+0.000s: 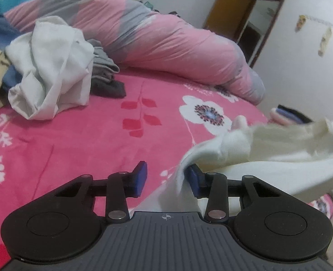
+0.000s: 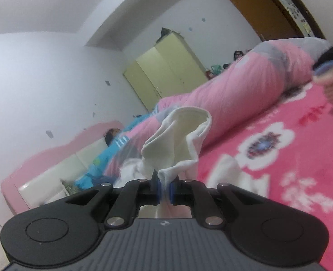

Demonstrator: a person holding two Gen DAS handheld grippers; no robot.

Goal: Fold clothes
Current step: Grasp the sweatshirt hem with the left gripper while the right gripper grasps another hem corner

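Right claw: the right gripper (image 2: 165, 189) is clenched on a bunched fold of the cream-white garment (image 2: 177, 140), cloth pinched between both blue pads (image 2: 172, 190).
Left claw: the left gripper (image 1: 166, 181) is released, jaws wide apart; the same cream-white garment (image 1: 268, 153) drapes over its right pad (image 1: 194, 181) and hangs into the gap, not pinched.
Garment place: held up above the pink floral bedsheet (image 1: 76, 140), stretched toward the right.
Handling: judged light, soft and limp; it sags and bunches, so a hemmed edge or corner is the surer hold.
Pose: right gripper tilted upward toward the wall; left gripper low, angled across the bed.
Other clothes: crumpled white cloth (image 1: 51, 67) and folded grey items (image 1: 103, 72), well apart.
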